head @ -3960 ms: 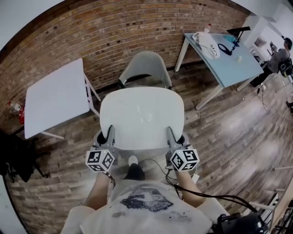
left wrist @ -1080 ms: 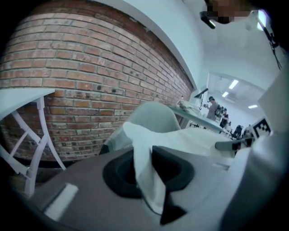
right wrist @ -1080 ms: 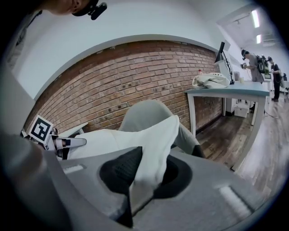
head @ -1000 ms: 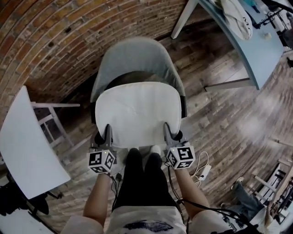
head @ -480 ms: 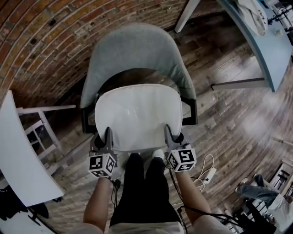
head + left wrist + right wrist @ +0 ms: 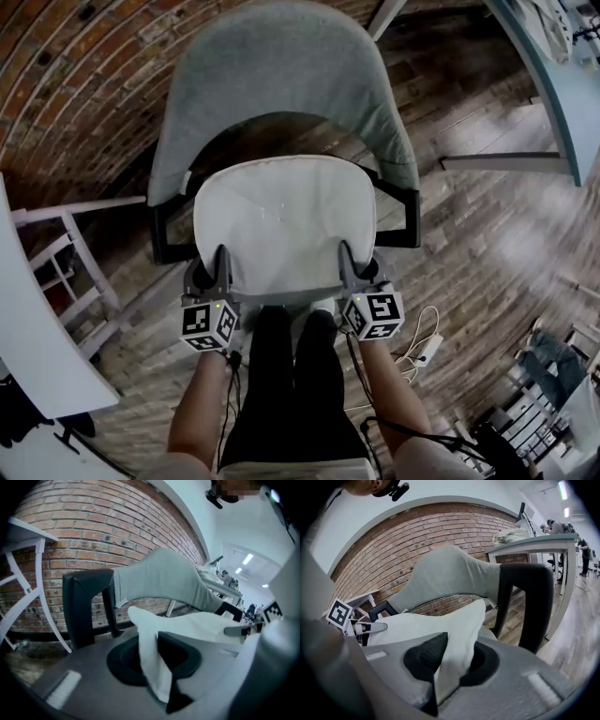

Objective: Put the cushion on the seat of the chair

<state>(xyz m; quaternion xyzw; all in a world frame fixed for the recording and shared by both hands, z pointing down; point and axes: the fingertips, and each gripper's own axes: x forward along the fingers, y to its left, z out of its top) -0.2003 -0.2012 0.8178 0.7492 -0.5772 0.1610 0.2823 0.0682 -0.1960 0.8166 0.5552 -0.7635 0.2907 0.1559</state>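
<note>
A white cushion hangs flat over the seat of a grey chair with black armrests. Whether it touches the seat is hidden beneath it. My left gripper is shut on the cushion's near left edge, and my right gripper is shut on its near right edge. In the left gripper view, white cushion cloth is pinched between the dark pads, with the chair back behind. The right gripper view shows the cushion clamped the same way, beside a black armrest.
A white table stands at the left and a pale blue table at the upper right. A brick wall runs behind the chair. A cable and power strip lie on the wood floor by the person's legs.
Both grippers have come down with the cushion, from above the chair to between its armrests. The chair now fills more of the head view.
</note>
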